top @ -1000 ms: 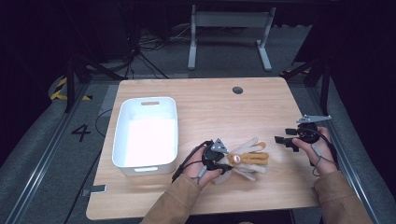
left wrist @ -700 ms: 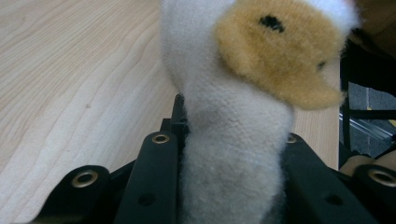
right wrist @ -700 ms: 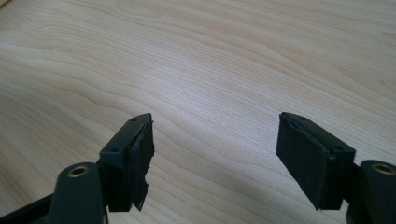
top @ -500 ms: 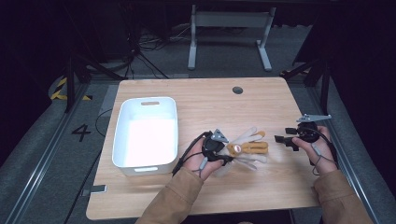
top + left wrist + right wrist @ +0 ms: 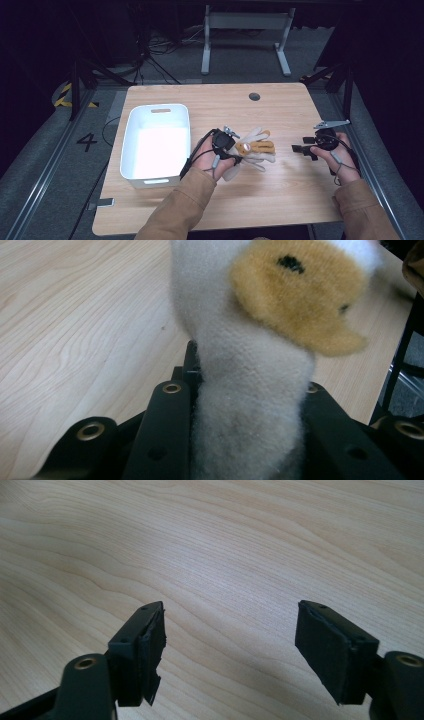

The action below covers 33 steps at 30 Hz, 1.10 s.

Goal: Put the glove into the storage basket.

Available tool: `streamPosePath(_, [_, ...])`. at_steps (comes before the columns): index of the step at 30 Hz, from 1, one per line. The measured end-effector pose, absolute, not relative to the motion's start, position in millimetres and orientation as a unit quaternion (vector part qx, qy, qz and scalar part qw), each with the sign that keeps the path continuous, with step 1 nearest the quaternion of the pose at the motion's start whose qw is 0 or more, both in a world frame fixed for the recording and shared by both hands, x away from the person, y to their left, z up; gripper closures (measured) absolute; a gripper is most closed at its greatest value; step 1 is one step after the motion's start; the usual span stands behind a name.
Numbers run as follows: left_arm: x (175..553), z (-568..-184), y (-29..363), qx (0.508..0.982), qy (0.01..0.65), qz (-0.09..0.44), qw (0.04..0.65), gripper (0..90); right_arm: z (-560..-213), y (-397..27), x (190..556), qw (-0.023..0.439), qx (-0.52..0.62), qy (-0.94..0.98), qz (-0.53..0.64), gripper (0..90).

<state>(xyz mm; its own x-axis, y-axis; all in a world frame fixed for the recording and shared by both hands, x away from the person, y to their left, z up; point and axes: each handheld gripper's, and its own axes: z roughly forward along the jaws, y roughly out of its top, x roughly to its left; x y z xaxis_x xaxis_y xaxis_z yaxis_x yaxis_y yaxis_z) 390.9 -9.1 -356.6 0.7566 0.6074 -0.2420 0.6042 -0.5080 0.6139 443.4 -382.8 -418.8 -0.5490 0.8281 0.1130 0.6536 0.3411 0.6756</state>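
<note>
One white bin (image 5: 156, 145) sits at the table's (image 5: 280, 200) left. Just right of it, the left gripper (image 5: 234, 150) is clenched on one plush toy (image 5: 255, 149), squeezing its pale body (image 5: 245, 405) between both jaws. The limp toy could slip out or snag the bin's rim if swung over low. Far right, the right gripper (image 5: 300, 149) hangs released, jaws apart over bare wood

L gripper (image 5: 235, 152) w/ plush toy (image 5: 252, 147) clamped lifted off table, shifted slightly right.
</note>
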Motion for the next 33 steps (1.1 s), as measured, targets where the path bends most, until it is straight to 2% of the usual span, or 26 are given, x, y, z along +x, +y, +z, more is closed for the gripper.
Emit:
streamPosePath(14, [395, -329, 5, 0.859, 0.401, -0.001, 0.319, 72.9, -416, -374, 461, 0.133, 0.434, 0.834, 0.314, 39.5])
streamPosePath(24, [402, -322, 18, 0.846, 0.432, -0.013, 0.311, 72.8, -418, -369, 470, 0.111, 0.433, 0.834, 0.324, 39.6])
streamPosePath(33, [407, -311, 33, 0.822, 0.482, -0.014, 0.303, 72.7, -419, -365, 473, 0.113, 0.424, 0.842, 0.314, 39.6])
